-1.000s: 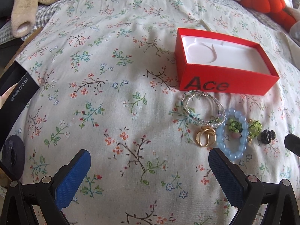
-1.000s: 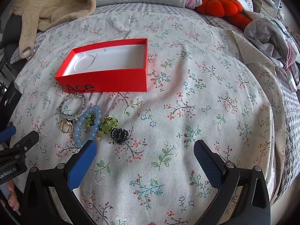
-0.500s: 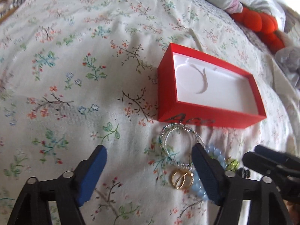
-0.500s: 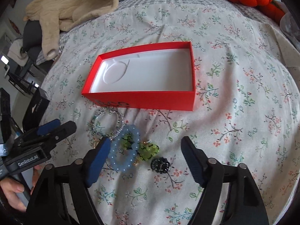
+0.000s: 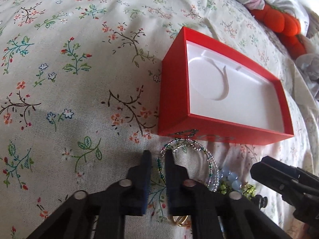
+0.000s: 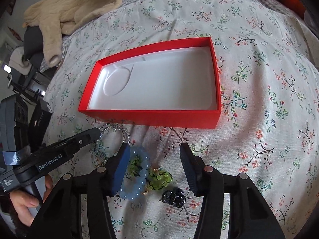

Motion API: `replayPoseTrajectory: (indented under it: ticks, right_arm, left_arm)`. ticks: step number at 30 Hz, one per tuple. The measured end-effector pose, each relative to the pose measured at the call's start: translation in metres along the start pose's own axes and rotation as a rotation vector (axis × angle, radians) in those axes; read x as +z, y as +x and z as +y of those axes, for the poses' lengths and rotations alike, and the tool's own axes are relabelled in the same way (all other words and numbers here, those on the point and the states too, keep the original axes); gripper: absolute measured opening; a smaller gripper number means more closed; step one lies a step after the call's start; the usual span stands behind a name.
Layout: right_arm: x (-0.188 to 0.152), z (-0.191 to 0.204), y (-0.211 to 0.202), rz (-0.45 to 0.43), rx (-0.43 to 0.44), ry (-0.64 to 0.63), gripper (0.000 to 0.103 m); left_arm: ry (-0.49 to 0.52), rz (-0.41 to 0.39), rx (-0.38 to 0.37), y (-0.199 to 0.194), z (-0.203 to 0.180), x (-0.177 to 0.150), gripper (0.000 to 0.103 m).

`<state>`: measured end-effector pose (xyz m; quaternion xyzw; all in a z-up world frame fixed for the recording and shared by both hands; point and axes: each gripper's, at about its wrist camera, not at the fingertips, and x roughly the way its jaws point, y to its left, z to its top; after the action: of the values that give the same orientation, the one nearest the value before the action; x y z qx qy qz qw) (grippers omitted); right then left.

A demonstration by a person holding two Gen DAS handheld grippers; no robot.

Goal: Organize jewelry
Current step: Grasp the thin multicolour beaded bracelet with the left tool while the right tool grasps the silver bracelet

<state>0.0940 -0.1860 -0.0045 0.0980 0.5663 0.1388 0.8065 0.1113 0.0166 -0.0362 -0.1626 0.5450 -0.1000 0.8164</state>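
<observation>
An open red box (image 5: pixel 219 123) (image 6: pixel 151 117) with a white liner lies on the floral bedspread. Just in front of it is a pile of jewelry. My left gripper (image 5: pixel 158 155) (image 6: pixel 95 134) is shut on the left edge of the silver-green beaded bracelet (image 5: pixel 199 145) (image 6: pixel 123 131). Gold rings (image 5: pixel 180 219) peek out under its right finger. My right gripper (image 6: pixel 154 151) (image 5: pixel 257 167) is closing; the blue bead bracelet (image 6: pixel 141 175) and green bead earrings (image 6: pixel 159 178) lie between its fingers, and only the left pad is near them. A black clip (image 6: pixel 173 196) sits below.
A cream knit garment (image 6: pixel 69 6) lies at the bed's far left and an orange plush (image 5: pixel 285 23) at the far right. A black box (image 6: pixel 39 117) stands off the bed's left edge. A person's hand (image 6: pixel 22 203) holds the left gripper.
Both grippers have come down and forward onto the jewelry pile. The left jaws went from wide apart to shut around the beaded bracelet's edge. The right jaws have narrowed over the blue bracelet.
</observation>
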Motion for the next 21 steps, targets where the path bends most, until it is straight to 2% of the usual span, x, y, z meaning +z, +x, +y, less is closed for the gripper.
replayPoseTrajectory:
  ticks: [5,16,21]
  right_arm:
    - [0.002,0.004,0.001,0.001,0.011,-0.001,0.054]
    - [0.005,0.022,0.009,-0.004,0.036,-0.002,0.040]
    - [0.004,0.028,0.020,0.014,0.040,0.006,0.034]
  left_arm:
    - [0.020,-0.024,0.009,-0.007,-0.002,0.000,0.000]
    - [0.035,-0.093,-0.047,-0.051,0.000,-0.010,0.000]
    - [0.015,-0.082,-0.070,-0.052,0.011,-0.011,0.000]
